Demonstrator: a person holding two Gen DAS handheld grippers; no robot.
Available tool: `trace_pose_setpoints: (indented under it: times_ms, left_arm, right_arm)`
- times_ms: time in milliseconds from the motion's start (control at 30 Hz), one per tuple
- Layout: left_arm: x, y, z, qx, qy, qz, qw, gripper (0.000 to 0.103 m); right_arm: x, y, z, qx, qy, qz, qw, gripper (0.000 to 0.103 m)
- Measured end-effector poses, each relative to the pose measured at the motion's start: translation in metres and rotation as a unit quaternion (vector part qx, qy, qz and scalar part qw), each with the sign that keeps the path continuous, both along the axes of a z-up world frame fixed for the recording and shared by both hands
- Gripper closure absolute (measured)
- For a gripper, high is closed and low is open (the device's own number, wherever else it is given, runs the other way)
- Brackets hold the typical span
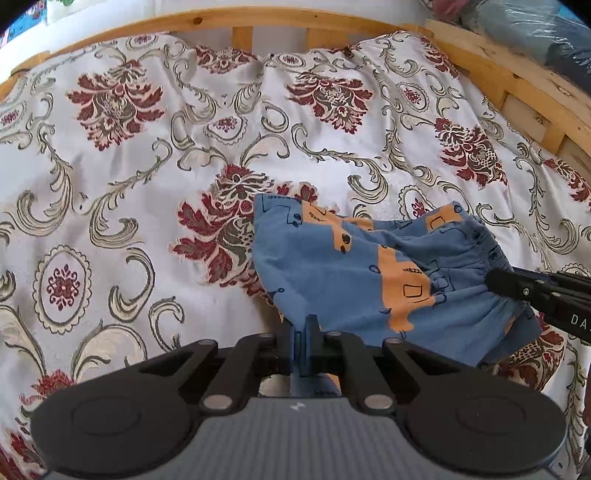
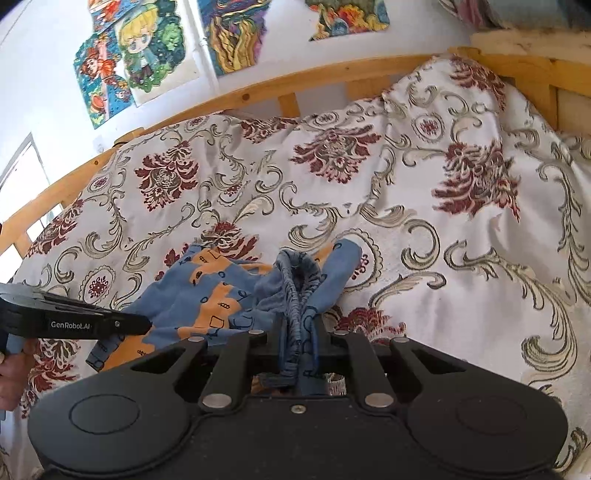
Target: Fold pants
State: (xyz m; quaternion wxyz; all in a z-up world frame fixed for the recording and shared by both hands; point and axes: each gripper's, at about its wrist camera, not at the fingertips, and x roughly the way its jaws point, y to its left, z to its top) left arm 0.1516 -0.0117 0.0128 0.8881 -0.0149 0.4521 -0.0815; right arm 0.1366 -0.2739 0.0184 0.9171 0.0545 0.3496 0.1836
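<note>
Small blue pants (image 1: 332,273) with orange patches and dark line drawings hang bunched just above the bedspread. My left gripper (image 1: 303,325) is shut on a blue edge of the cloth. My right gripper (image 1: 493,282) enters from the right, shut on the gathered elastic waistband. In the right wrist view the pants (image 2: 221,295) spread to the left, and the right gripper (image 2: 300,325) pinches the ribbed waistband (image 2: 297,273), which loops up beyond its fingers. The left gripper (image 2: 147,325) reaches in from the left, clamped on the fabric, with a hand behind it.
A white bedspread (image 1: 147,184) with red floral and grey scroll patterns covers the bed. A wooden bed rail (image 1: 243,22) curves along the far side and right. Colourful pictures (image 2: 129,62) hang on the wall behind. Bagged bedding (image 1: 535,29) sits at the top right.
</note>
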Motion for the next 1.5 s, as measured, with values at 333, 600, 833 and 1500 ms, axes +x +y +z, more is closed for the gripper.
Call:
trace_pose_setpoints:
  times_ms: [333,600,833,1500]
  left_arm:
    - [-0.012,-0.014,0.023,0.046,-0.067,-0.018,0.9965,0.098]
    - [0.019,-0.002,0.043,0.057,-0.107,-0.010,0.9926,0.098]
    - [0.076,0.017,0.036,0.052,-0.126,0.011,0.9906,0.098]
    - [0.128,0.036,-0.027,0.058,-0.105,0.014,0.9927,0.097]
  right_arm:
    - [-0.010,0.024,0.028,-0.068,-0.092,0.040,0.993,0.092]
    - [0.026,0.038,0.041,-0.072,-0.132,0.056,0.987,0.092]
    - [0.101,0.052,0.028,-0.054,-0.127,0.055,0.989,0.092]
    - [0.166,0.058,-0.030,-0.016,-0.068,0.021,0.997,0.091]
